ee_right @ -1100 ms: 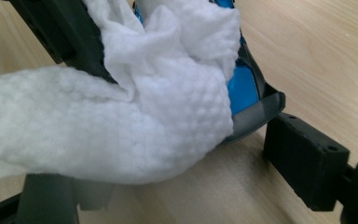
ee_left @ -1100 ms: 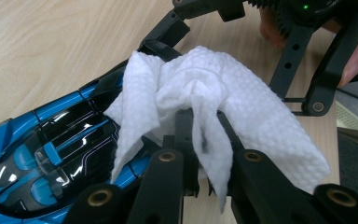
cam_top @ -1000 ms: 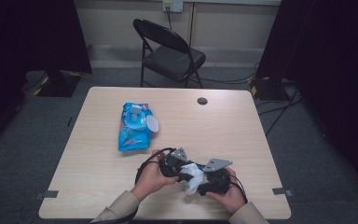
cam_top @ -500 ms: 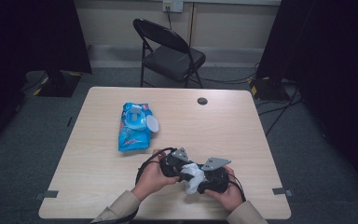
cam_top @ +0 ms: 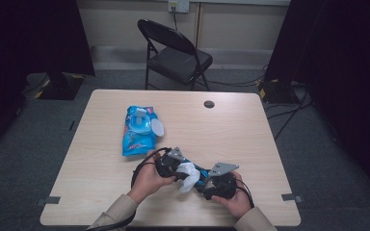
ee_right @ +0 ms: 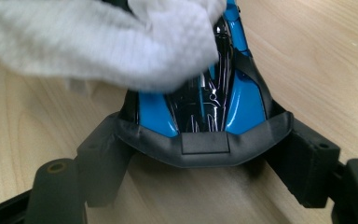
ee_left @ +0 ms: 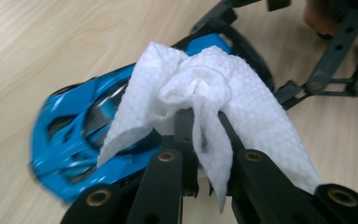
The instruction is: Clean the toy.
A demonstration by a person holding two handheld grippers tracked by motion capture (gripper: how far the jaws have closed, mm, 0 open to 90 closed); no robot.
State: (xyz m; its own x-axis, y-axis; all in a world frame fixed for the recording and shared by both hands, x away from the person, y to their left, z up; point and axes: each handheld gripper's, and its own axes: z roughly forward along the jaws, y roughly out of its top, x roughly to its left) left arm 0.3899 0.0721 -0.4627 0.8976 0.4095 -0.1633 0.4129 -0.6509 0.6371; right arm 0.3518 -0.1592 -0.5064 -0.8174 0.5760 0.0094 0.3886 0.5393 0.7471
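A blue and black toy car [ee_right: 205, 102] lies on the table near the front edge, gripped across its tail by my right gripper [ee_right: 205, 154]. Its jaws have just been closing on the car. My left gripper [ee_left: 191, 121] is shut on a crumpled white wipe [ee_left: 196, 88], which is draped over the car [ee_left: 70, 126]. In the high view the left gripper [cam_top: 182, 168] and right gripper [cam_top: 204, 179] face each other, with the wipe [cam_top: 189, 174] between them covering most of the car [cam_top: 203, 174].
A blue packet of wipes [cam_top: 138, 130] with its lid flipped open lies on the table [cam_top: 250, 130] to the left, beyond my hands. A small black disc [cam_top: 209, 104] sits near the far edge. A black folding chair [cam_top: 178, 53] stands behind the table.
My left gripper has shifted the wipe a little to the left and away across the car. The right hand and the car have stayed put.
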